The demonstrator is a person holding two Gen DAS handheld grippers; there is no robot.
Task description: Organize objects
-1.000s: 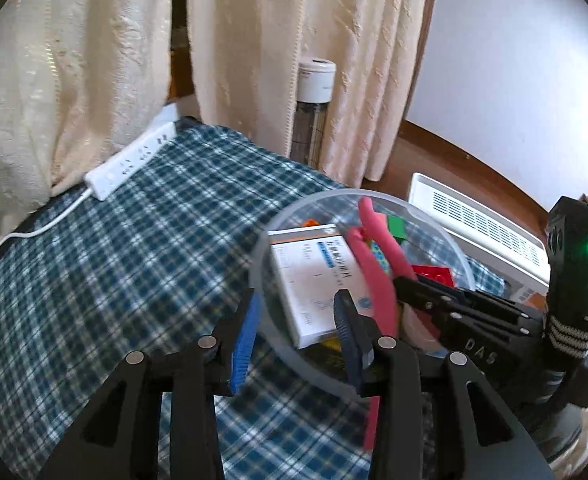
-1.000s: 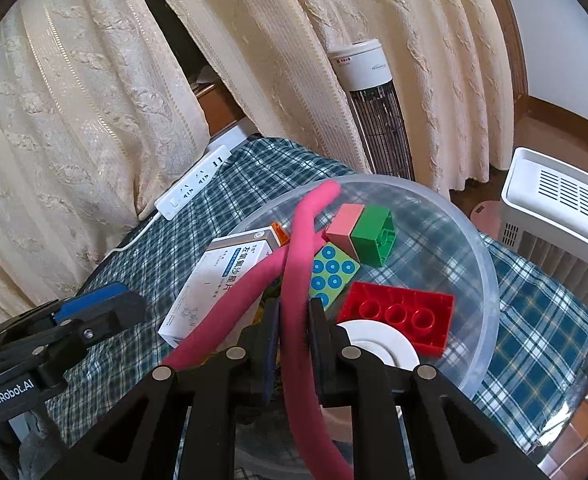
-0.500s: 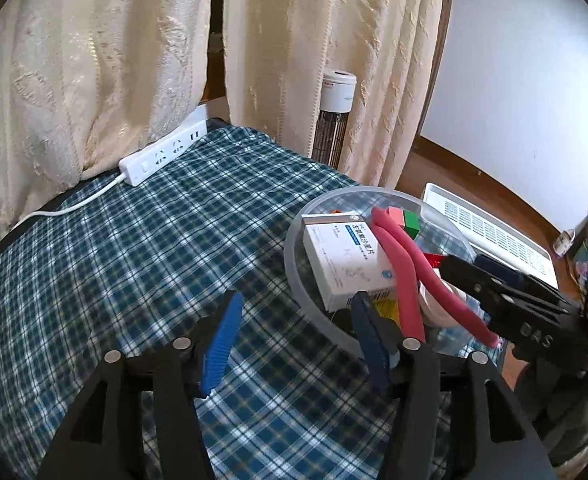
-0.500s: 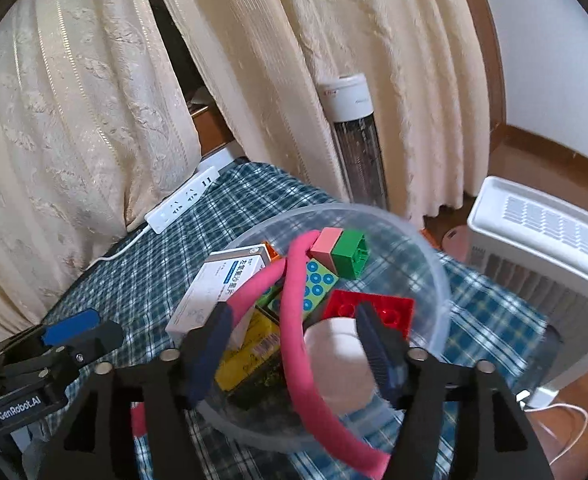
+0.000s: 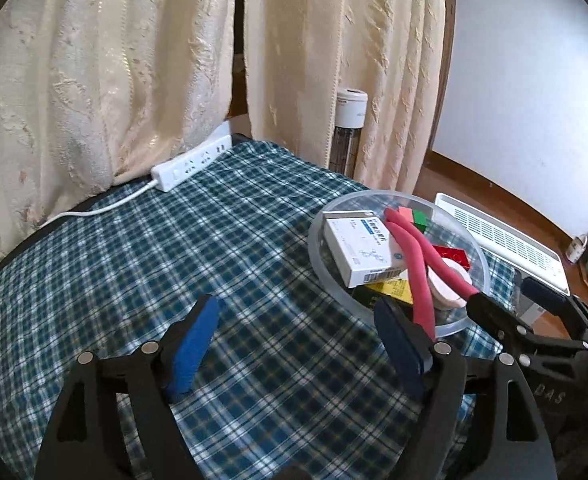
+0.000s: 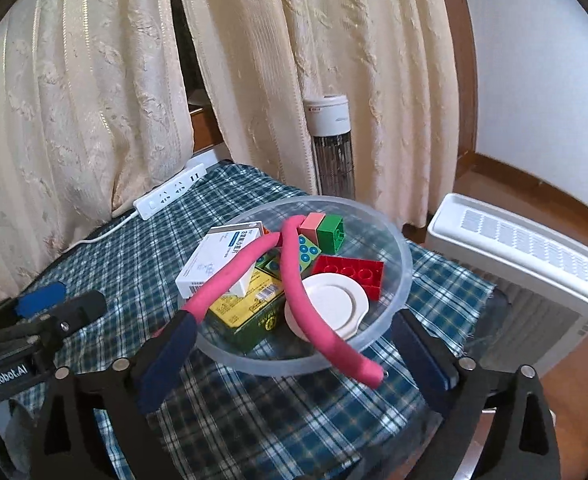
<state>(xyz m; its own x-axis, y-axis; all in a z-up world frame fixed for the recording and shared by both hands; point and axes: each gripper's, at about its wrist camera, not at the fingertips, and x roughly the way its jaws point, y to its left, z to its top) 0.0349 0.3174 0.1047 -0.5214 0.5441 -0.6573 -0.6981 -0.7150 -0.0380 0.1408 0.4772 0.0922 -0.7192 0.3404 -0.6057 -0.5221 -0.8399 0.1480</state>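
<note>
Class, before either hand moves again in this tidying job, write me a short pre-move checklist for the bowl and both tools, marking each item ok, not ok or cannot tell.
1. Right tool clear of the pink foam tube: ok, opening, nothing pressed.
2. Left tool empty: ok, opening over bare cloth.
3. Tube fully inside the clear bowl: not ok, both ends overhang the near rim.
4. White box lying flat: not ok, tilted on other items.
5. Items left on the checked cloth: only a power strip shows.
6. Bowl stable: cannot tell.

Pink foam tube (image 6: pixel 294 280) lies across filled bowl (image 6: pixel 404 264).
</note>
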